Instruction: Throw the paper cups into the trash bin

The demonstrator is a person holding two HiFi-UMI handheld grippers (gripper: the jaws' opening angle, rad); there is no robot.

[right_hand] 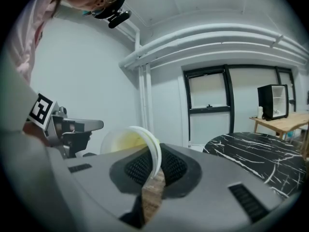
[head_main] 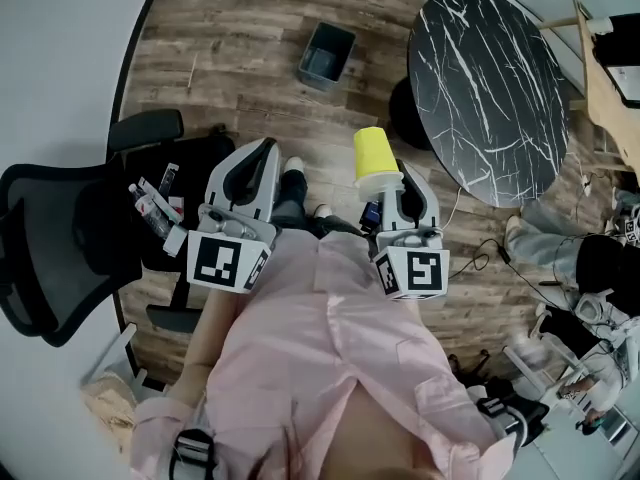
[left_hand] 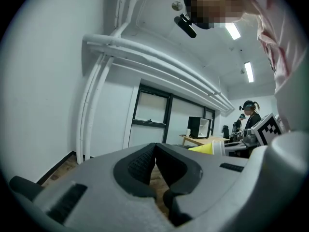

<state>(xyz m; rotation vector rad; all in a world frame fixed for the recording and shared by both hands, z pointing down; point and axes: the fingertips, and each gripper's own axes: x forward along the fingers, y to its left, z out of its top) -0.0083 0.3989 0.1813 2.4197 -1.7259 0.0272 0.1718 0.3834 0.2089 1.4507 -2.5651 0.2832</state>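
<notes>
Disposal is unfinished: right hand-held gripper (head_main: 386, 182) pinches 1 yellow paper cup (head_main: 371, 154) by its rim; left hand-held gripper (head_main: 258, 160) is closed, empty; grey square trash bin (head_main: 326, 54) stands well apart on the wooden floor (head_main: 240, 58).

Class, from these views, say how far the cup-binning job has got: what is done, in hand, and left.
Done: one yellow paper cup is off the table, pinched at its rim by the right gripper. In hand: that cup is held above the floor, while the left gripper is shut and empty. Left: the trash bin stands on the floor ahead, apart from the cup, so the drop remains.
</notes>
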